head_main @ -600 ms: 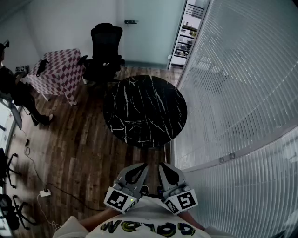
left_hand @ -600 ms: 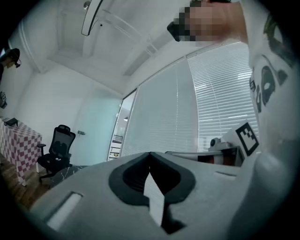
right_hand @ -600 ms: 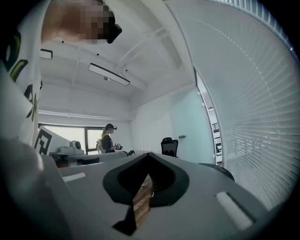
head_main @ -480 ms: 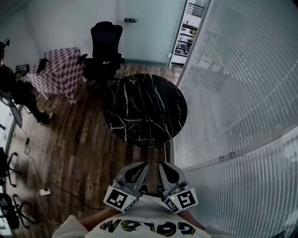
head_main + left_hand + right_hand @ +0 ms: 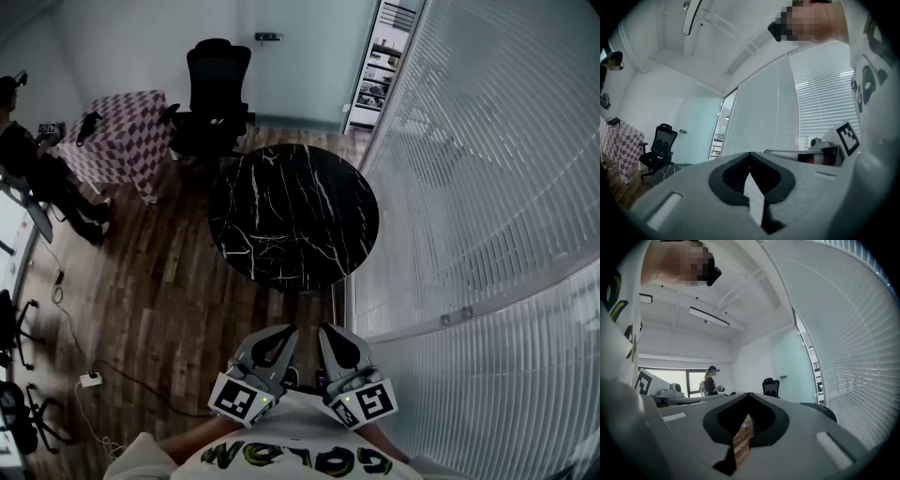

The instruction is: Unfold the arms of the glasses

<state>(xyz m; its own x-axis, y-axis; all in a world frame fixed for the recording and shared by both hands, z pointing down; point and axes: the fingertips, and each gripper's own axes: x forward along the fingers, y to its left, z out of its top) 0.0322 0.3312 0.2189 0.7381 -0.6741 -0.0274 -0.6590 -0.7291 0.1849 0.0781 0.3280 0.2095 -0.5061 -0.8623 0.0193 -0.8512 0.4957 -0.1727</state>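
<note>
A person in a white printed shirt (image 5: 291,452) holds two sets of tongs level and side by side against the chest, facing a round black marble worktop (image 5: 293,217) that stands at 12 o'clock in the head view. The left tongs (image 5: 286,331) are drawn fully together, tips meeting with nothing between them, as the left gripper view (image 5: 750,154) confirms. The right tongs (image 5: 325,330) are likewise closed tip to tip and empty in the right gripper view (image 5: 749,394). Each carries its marker cube, the left one (image 5: 234,401) and the right one (image 5: 370,405), close to the shirt.

The glasses cannot be made out in any view; the veined top of the worktop shows no object clearly enough to name.

A black office chair (image 5: 216,89) stands at about 11 o'clock from the worktop, just beyond its far edge. A table under a checked cloth (image 5: 117,136) sits at 10 o'clock, with a second person (image 5: 28,169) beside it at the frame's left edge. A wall of white blinds (image 5: 469,169) runs along the 3 o'clock side. The wood floor (image 5: 159,309) spreads toward 9 o'clock, a white power strip (image 5: 91,380) lying on it with its cable.
</note>
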